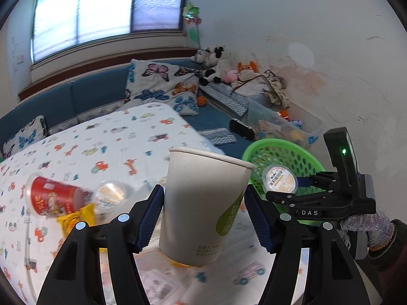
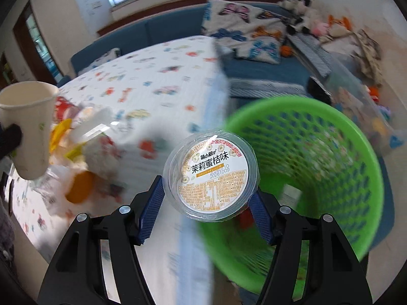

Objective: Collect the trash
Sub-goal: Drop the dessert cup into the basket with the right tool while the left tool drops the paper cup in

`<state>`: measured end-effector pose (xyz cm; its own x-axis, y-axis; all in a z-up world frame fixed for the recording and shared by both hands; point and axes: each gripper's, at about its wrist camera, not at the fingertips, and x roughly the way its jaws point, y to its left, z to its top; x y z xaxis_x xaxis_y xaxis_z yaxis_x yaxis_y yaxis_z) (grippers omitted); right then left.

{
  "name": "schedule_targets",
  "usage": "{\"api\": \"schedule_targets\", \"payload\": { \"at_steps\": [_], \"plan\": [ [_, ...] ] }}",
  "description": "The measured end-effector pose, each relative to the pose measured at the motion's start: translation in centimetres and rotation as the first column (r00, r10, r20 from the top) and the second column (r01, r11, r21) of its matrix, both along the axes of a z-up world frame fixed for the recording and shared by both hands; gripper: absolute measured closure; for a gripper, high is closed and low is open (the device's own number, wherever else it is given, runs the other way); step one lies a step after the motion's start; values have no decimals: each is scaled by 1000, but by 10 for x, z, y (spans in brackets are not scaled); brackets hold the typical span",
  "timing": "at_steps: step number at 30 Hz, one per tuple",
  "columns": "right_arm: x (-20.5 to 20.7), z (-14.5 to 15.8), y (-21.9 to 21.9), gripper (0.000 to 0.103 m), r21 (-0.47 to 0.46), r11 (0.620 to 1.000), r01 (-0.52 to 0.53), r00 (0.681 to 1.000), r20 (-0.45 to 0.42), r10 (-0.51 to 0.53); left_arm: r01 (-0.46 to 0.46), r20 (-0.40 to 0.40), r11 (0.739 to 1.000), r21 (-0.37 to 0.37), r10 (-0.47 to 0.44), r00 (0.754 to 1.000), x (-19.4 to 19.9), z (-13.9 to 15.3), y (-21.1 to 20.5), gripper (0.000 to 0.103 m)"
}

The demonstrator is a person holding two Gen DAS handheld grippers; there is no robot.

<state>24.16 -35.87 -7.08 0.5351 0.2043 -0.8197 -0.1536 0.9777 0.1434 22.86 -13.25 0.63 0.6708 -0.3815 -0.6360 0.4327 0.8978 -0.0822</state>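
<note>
A white paper cup point(image 1: 203, 208) is held between the blue ribbed pads of the left gripper point(image 1: 203, 218), which are closed against its sides at a medium opening; the cup is carried upright with a slight tilt, its rim uppermost and a green leaf-shaped mark visible on its wall. A clear plastic jelly cup point(image 2: 210, 175) with a white and orange printed lid is clamped between the pads of the right gripper point(image 2: 206, 203), the lid being turned toward the camera. In the left wrist view, the right gripper point(image 1: 292, 190) is seen to the right of the paper cup, with the jelly cup point(image 1: 279, 179) held in front of the green mesh basket point(image 1: 292, 152). In the right wrist view, the jelly cup is positioned at the near rim of the green mesh basket point(image 2: 343, 178), above the edge of the table; whether it is over the basket opening cannot be told. The basket stands just beside the table, which is covered with a white cloth point(image 1: 101, 137) printed with small vehicles. Further trash remains on the cloth: a red printed cup point(image 1: 54, 198) lying on its side, a second jelly cup point(image 1: 110, 195) just beside it, and a yellow wrapper point(image 1: 76, 221) in front of both. A gloved hand point(image 1: 366, 228) is visible at the right gripper's handle. A blue sofa point(image 1: 84, 96) with butterfly cushions is located behind the table.
</note>
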Motion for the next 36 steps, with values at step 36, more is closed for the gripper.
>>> {"api": "schedule_targets", "payload": {
  "at_steps": [36],
  "plan": [
    [-67,-13,-101,28,47,974,221,975,-13,-220,205,-143,974,98,-190,971,38,-50,-173,39]
  ]
}}
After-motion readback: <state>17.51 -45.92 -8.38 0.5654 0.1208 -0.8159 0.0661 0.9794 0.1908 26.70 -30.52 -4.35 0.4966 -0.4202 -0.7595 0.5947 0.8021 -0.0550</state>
